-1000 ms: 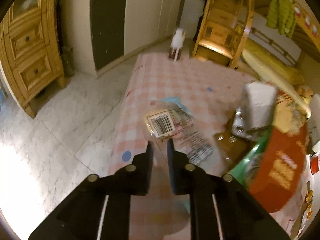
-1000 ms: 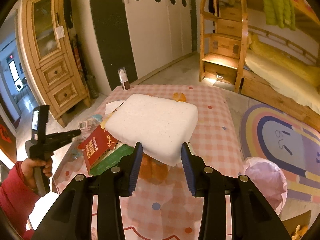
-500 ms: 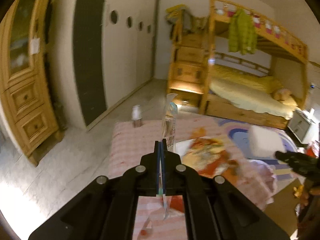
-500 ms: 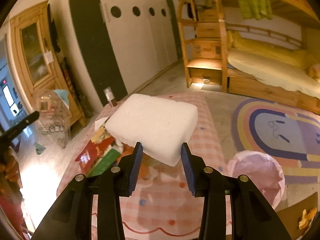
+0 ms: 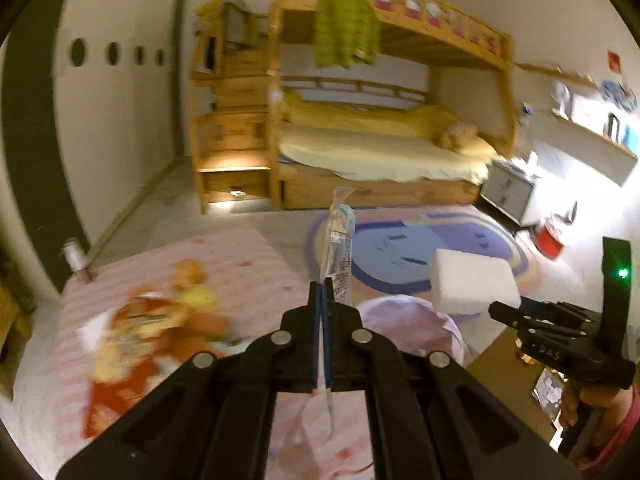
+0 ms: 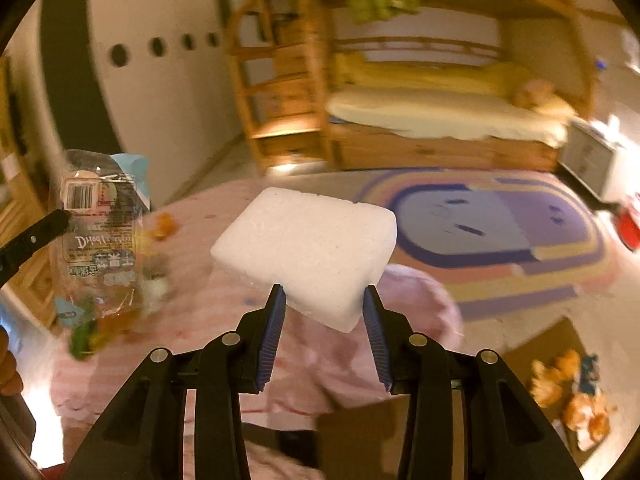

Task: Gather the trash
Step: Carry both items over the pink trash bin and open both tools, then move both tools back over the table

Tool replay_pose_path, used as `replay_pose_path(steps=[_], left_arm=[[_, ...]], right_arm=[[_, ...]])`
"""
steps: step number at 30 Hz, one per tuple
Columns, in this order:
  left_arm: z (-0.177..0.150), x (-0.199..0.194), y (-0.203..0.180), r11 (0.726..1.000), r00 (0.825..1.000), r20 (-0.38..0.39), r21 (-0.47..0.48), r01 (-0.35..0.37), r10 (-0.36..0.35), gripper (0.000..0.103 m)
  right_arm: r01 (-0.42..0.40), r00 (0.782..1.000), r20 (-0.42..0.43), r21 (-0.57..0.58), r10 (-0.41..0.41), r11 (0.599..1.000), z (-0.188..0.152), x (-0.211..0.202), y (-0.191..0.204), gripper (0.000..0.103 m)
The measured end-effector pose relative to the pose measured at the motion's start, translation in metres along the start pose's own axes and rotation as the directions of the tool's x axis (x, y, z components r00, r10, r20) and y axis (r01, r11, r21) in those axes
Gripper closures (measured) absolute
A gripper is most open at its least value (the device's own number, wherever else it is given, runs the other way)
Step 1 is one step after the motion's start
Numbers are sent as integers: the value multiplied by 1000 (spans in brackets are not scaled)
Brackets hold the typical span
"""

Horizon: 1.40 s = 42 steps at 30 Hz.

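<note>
Clamping a clear wrapper [image 5: 338, 248], the left hand-held gripper [image 5: 321, 292]; right hand-held gripper [image 6: 324, 300] grips foam block [image 6: 308, 248] above pink-lined bin [image 5: 404, 320].

wrapper [image 6: 100, 240]: clear printed plastic, barcode up top, hung in the air
foam block [image 6: 308, 252]: white, chunky, tilted above the pink-lined bin [image 6: 420, 304]

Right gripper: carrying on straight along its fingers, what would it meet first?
Apart from the white foam block the right gripper already holds, probably the pink bin bag just beyond and below it; past that, the rug. Depth is uncertain.
</note>
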<state>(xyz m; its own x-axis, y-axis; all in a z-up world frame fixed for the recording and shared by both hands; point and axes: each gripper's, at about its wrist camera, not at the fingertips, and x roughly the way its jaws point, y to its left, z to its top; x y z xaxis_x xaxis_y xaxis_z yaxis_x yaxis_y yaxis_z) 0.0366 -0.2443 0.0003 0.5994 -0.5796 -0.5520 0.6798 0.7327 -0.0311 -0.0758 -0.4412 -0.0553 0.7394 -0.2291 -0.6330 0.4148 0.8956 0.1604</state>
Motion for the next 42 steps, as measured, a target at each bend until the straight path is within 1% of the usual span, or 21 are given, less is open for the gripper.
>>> replay_pose_path(steps=[2, 7, 9, 14, 18, 19, 20, 21, 22, 23, 25, 28, 30, 33, 36, 39, 41, 42], left_arm=[[-3, 22, -18, 999, 999, -22, 23, 31, -30, 103], [-11, 80, -57, 993, 992, -90, 68, 99, -93, 103], [-12, 97, -67, 990, 987, -114, 73, 119, -110, 103], [-15, 138, -80, 987, 978, -167, 85, 140, -124, 103], [-13, 160, -88, 983, 968, -204, 88, 164, -143, 103], [-13, 164, -90, 982, 967, -211, 91, 168, -145, 97], [-13, 168, -91, 981, 965, -220, 96, 167, -143, 82], [-12, 171, -92, 982, 965, -222, 99, 162, -137, 73], [-13, 171, -91, 983, 967, -218, 98, 157, -133, 60], [-13, 170, -89, 984, 968, -216, 95, 150, -126, 55], [-13, 167, -85, 986, 969, -217, 88, 138, -116, 54], [-15, 155, -73, 993, 973, -217, 74, 96, -78, 53], [-17, 140, -62, 996, 977, -206, 65, 68, -53, 53], [-21, 114, -50, 997, 982, -186, 64, 40, -27, 53], [-26, 87, -40, 998, 986, -167, 67, 21, -10, 53], [-30, 61, -26, 998, 988, -152, 55, 6, 3, 51], [-33, 46, -15, 999, 990, -143, 41, -4, 10, 47], [-35, 37, -8, 999, 990, -138, 32, -17, 21, 47]], right_arm=[[57, 998, -22, 30, -57, 998, -8, 8, -21, 61], [122, 988, -103, 61, -116, 991, -25, 40, -54, 61], [137, 983, -133, 69, -127, 988, -29, 53, -64, 61], [172, 969, -189, 69, -157, 983, -32, 85, -80, 60], [169, 965, -213, 73, -150, 983, -27, 108, -85, 57], [157, 966, -218, 74, -137, 985, -26, 116, -86, 54], [155, 965, -224, 71, -135, 985, -26, 120, -87, 47], [154, 963, -232, 67, -135, 986, -26, 125, -87, 44], [151, 962, -237, 62, -132, 987, -27, 129, -86, 41], [154, 961, -242, 59, -135, 986, -27, 130, -85, 41], [154, 961, -241, 63, -135, 986, -26, 125, -83, 41], [159, 963, -228, 67, -140, 985, -24, 110, -79, 40], [162, 966, -215, 69, -143, 984, -22, 97, -76, 40], [143, 977, -173, 73, -129, 987, -20, 65, -67, 40], [110, 986, -137, 75, -99, 991, -16, 46, -56, 40], [55, 994, -96, 65, -49, 996, -10, 23, -30, 40], [18, 997, -80, 45, -14, 999, -7, 14, -11, 40], [3, 997, -75, 35, 0, 999, -6, 10, -4, 41]])
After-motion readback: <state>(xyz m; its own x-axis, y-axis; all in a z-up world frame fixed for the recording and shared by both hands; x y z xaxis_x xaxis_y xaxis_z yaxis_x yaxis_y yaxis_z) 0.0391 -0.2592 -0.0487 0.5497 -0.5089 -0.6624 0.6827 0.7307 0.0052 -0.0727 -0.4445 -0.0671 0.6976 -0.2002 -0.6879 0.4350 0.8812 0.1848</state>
